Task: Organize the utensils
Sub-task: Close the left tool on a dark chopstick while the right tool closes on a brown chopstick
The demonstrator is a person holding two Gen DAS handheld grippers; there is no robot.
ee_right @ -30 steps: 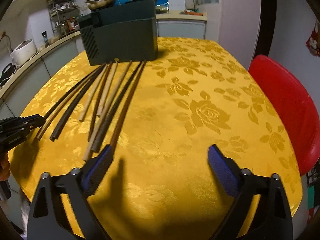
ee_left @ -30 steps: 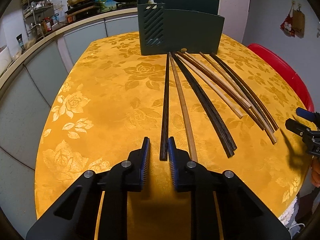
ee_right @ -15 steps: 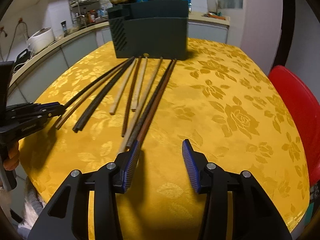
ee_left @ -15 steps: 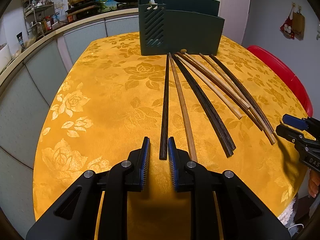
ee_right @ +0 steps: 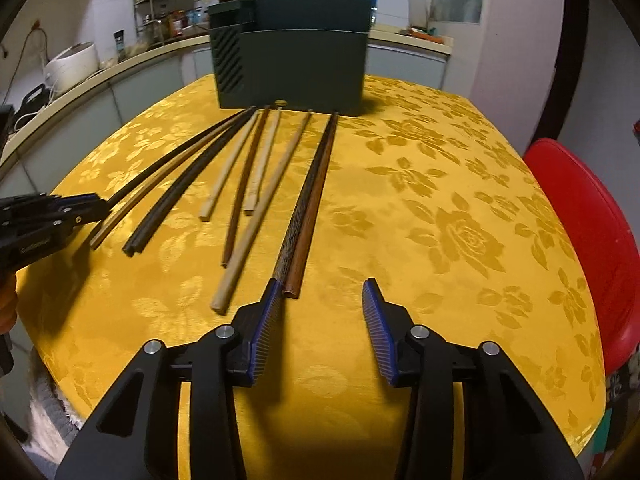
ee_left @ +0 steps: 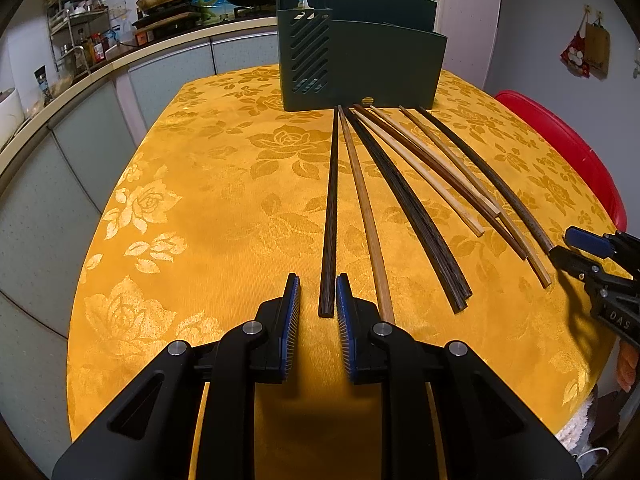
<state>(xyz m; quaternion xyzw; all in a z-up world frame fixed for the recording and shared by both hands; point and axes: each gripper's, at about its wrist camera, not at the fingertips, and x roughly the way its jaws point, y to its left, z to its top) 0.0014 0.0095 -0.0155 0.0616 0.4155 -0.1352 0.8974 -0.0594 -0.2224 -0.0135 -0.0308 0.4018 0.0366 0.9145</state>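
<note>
The red chair (ee_right: pixel 580 216) is cut off at the right edge, and shelf items (ee_left: pixel 80 44) behind are too small to identify.

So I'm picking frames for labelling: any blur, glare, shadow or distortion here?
Left wrist view: sharp, fisheye bows the chopsticks and counter edge; shadow under the left gripper. Right wrist view: near chopsticks slightly smeared, right gripper casts a dark shadow on the tablecloth. No harsh glare.
</note>
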